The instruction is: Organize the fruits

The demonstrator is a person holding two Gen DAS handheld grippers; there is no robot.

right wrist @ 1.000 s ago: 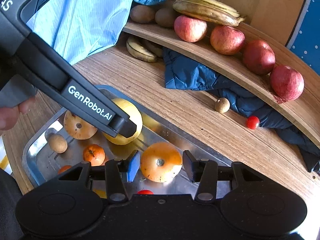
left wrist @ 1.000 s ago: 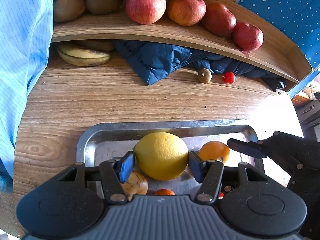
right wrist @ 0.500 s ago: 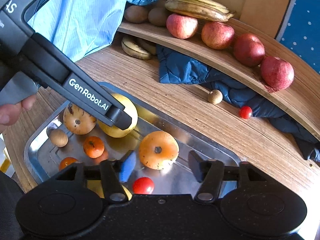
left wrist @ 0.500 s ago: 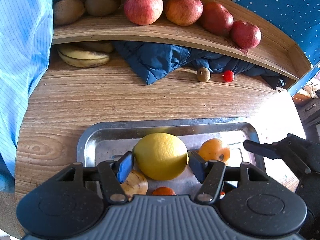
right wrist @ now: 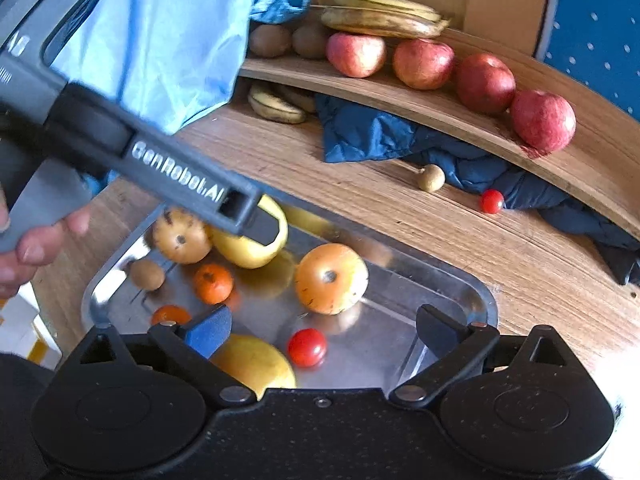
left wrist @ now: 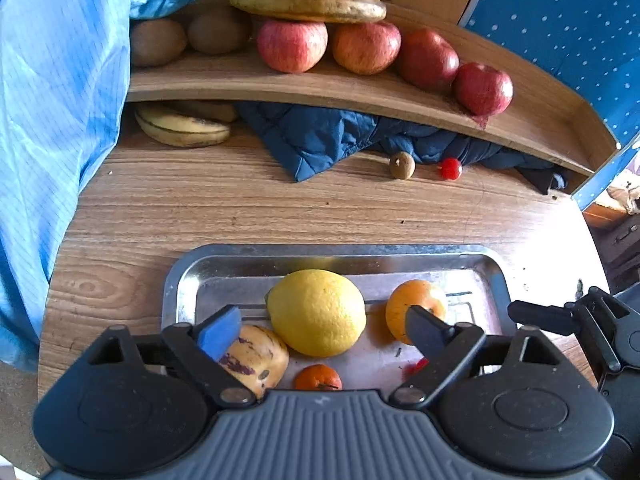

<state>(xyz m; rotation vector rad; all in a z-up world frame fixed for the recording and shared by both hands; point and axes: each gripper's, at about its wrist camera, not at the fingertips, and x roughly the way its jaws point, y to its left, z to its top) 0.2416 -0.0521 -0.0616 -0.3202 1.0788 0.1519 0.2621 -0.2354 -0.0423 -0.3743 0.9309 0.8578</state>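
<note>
Far left, a light-blue sleeve [left wrist: 52, 128] fills the edge of your L cam. Your left gripper [left wrist: 324, 322] sits spread wide over the near side of the metal tray [left wrist: 176, 280], empty: blue pad off to the left above a striped yellow fruit [left wrist: 256, 356], black finger on the right in front of the orange-yellow fruit [left wrist: 416, 306]. The lemon [left wrist: 318, 312] lies on the tray betw. the two fingers, w/ a gap on each side, not gripped. A small tangerine [left wrist: 318, 376] sits just below the lemon, near the gripper body.

R cam, left to right: your hand [right wrist: 28, 248] holds the other tool's handle, which crosses the frame diagonally & ends over the lemon. Below it on the tray: a small brown fruit [right wrist: 147, 274], two tangerines, then the orange-yellow fruit mid-tray. Your right gripper [right wrist: 324, 330] is also wide & empty; a cherry tomato [right wrist: 307, 347] lies betw. its fingers, touching neither, w/ a big yellow fruit [right wrist: 256, 364] under the blue pad.

Beyond the tray on the wooden table [left wrist: 240, 208]: a banana [left wrist: 182, 130] under the shelf [left wrist: 360, 98], a dark-blue quilted cloth [left wrist: 320, 140], then a small brown fruit & a loose cherry tomato [left wrist: 450, 168] close together. On the shelf: kiwis, bananas on top, four apples [left wrist: 292, 46] in a row to the right.
</note>
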